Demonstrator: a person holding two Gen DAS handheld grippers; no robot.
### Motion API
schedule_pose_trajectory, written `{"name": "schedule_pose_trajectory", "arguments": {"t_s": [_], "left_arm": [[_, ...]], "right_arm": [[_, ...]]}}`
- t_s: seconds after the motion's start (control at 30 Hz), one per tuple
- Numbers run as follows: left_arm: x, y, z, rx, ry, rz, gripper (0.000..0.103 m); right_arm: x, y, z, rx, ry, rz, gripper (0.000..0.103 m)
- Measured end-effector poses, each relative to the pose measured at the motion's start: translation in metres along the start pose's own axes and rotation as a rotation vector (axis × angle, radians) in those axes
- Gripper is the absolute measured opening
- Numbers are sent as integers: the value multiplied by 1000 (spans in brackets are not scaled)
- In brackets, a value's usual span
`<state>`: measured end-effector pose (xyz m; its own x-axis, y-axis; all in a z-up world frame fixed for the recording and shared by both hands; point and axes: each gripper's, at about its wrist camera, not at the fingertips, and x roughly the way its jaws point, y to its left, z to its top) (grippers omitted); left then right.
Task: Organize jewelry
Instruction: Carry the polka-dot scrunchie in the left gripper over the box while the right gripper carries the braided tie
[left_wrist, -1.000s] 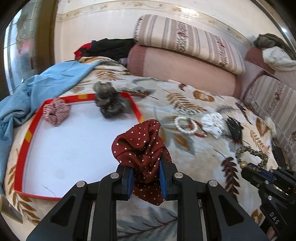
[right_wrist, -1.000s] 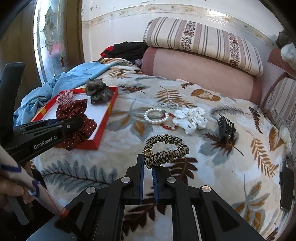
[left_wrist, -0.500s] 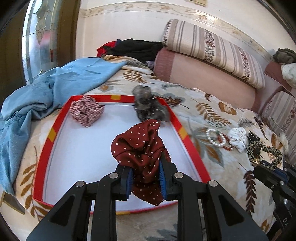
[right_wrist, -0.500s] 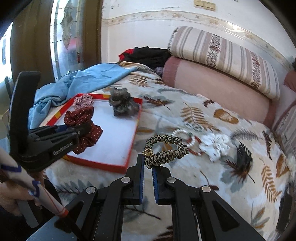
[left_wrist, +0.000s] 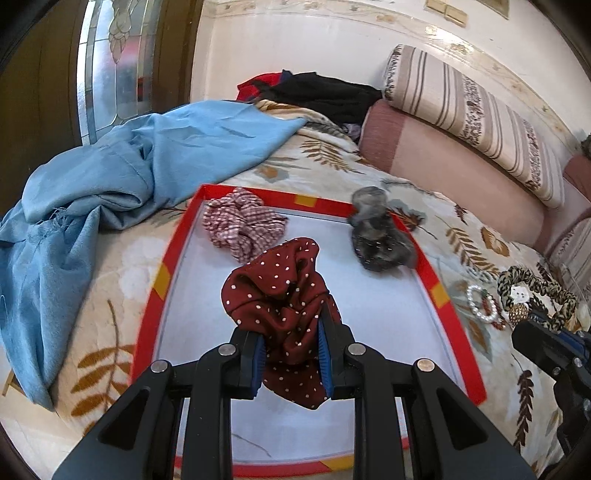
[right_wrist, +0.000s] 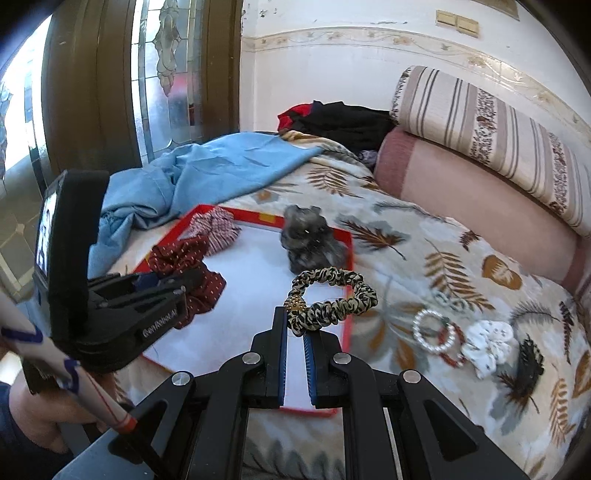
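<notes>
The left gripper clamps a dotted maroon scrunchie, its lower folds hidden; the right gripper pinches a leopard-print scrunchie over the red-rimmed tray.

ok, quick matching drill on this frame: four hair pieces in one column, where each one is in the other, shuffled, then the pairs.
1. polka-dot scrunchie
2. leopard scrunchie
3. checked scrunchie
4. white scrunchie

A. lying on the blanket
B. held in the right claw
C. lying in the red tray
D. held in the left claw

Pairs: 1-D, 2-B, 3-C, 4-A
</notes>
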<state>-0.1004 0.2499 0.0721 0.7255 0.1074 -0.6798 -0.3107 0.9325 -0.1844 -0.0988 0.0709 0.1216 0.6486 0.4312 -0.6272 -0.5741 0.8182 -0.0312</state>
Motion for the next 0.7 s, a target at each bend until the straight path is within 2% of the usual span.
{"name": "schedule_pose_trajectory", "arguments": {"t_s": [0.43,0.7], "left_arm": [[31,24,27,-23,63,42,22],[51,39,38,-50,123,48,22]], "right_arm": [[48,11,33,25,23,66,10],[85,-2,49,91,59,100,10]]}}
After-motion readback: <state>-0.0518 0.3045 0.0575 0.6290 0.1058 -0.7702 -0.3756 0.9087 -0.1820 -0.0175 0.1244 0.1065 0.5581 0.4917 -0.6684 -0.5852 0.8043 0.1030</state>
